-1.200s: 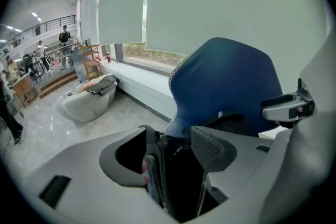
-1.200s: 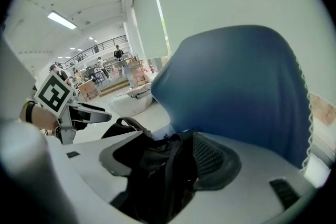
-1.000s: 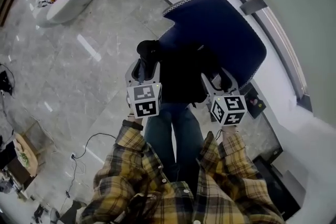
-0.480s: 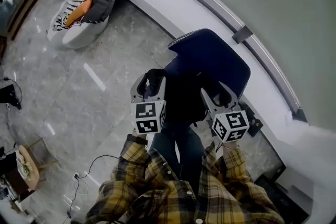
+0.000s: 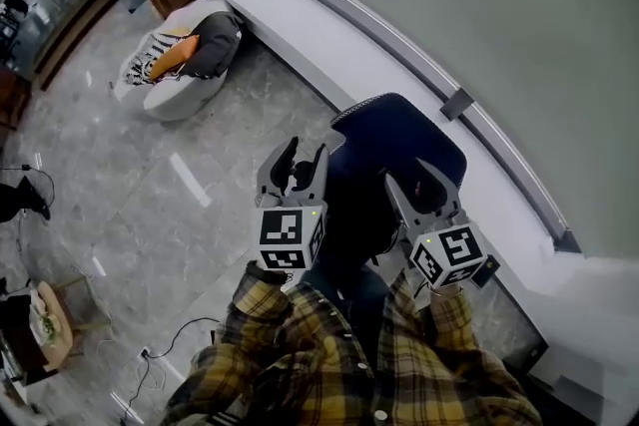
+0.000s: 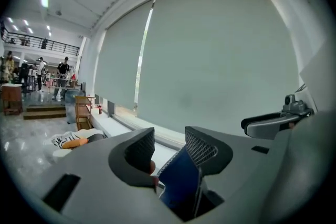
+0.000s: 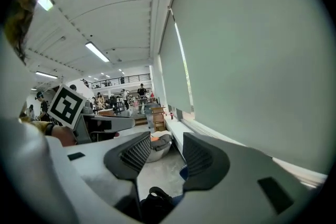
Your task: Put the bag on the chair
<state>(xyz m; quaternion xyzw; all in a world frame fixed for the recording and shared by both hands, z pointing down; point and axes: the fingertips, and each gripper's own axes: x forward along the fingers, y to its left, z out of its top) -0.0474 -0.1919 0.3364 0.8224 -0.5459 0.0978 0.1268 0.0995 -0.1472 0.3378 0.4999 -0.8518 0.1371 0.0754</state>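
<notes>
A white beanbag [image 5: 168, 97] with an orange cushion [image 5: 172, 57] lies on the grey marble floor [image 5: 130, 200]

Spacious office hall: marble floor [image 5: 150, 205], mezzanine railing [image 6: 26, 39], roller blinds [image 6: 210, 60].

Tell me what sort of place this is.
Probably a large office lobby or open hall, not a home: a polished grey stone floor, a long white ledge under tall window blinds, and a railed upper level above people standing in the distance.

No readable text (in any view)
</notes>
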